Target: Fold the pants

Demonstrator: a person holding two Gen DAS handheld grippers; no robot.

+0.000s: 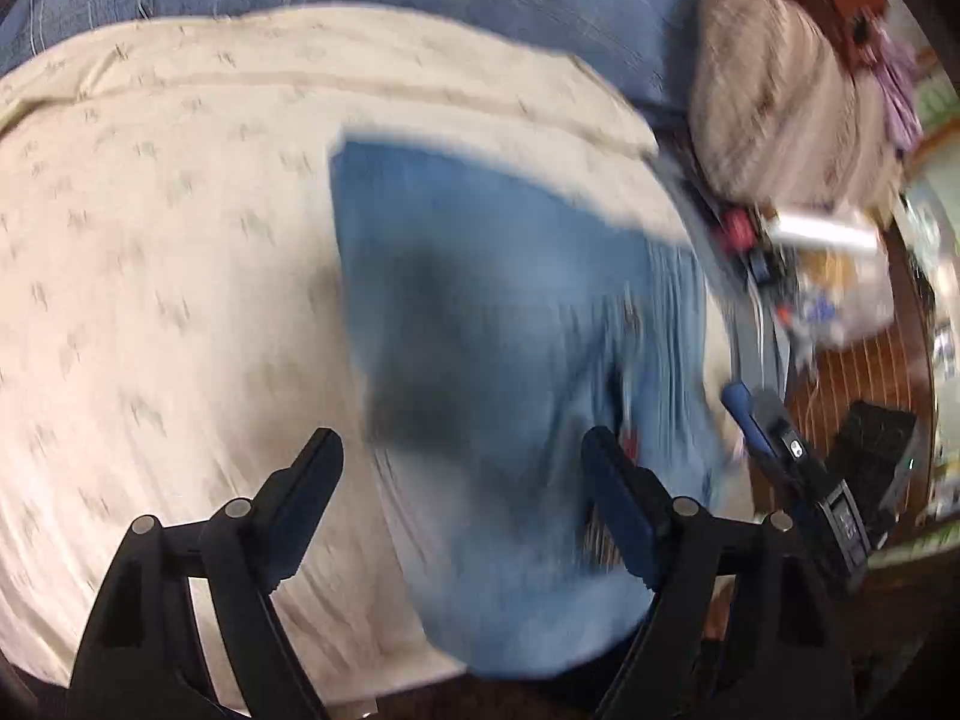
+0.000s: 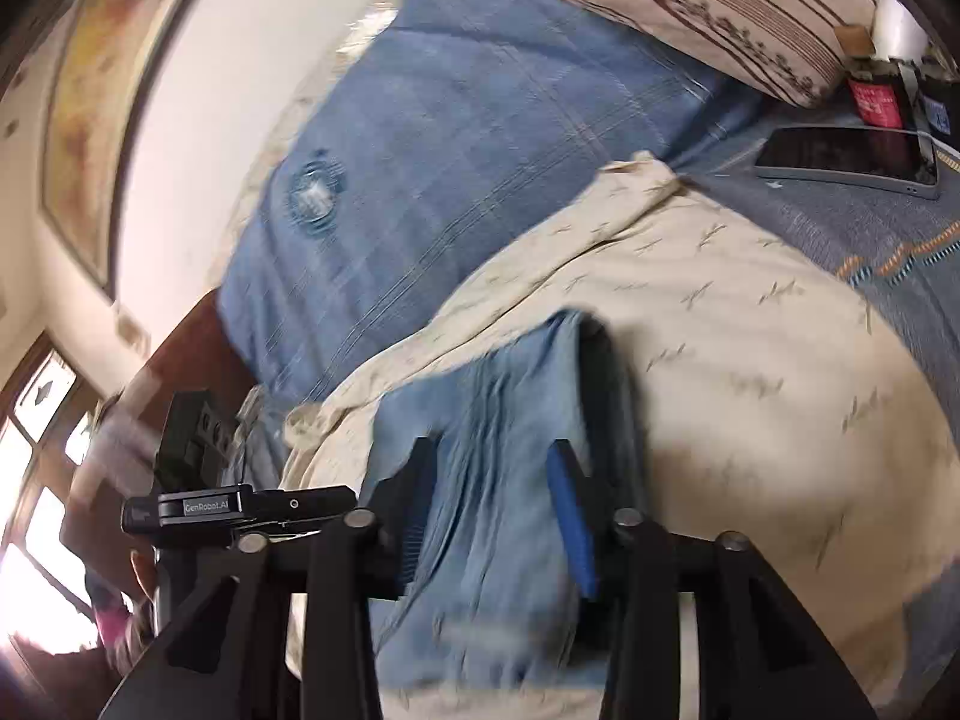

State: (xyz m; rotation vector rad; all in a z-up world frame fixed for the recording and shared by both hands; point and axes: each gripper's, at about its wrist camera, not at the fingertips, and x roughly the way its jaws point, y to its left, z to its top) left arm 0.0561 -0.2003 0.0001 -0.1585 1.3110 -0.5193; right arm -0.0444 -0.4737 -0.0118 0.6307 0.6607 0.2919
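Observation:
Light blue pants [image 1: 510, 324] lie folded on a cream patterned sheet [image 1: 150, 240] on the bed. My left gripper [image 1: 462, 450] is open above the pants, its jaws wide apart with nothing between them. The right gripper also shows at the right of the left wrist view [image 1: 774, 426]. In the right wrist view the pants [image 2: 510, 420] run between the fingers of my right gripper [image 2: 495, 462], which is open over a ridged fold of the cloth. Both views are blurred by motion.
A blue plaid blanket [image 2: 450, 150] covers the bed beyond the sheet. A striped pillow [image 2: 720, 6] and a tablet [image 2: 846, 159] lie at the far right. A beige pillow [image 1: 780, 102] and clutter [image 1: 828, 276] sit by the bed's edge.

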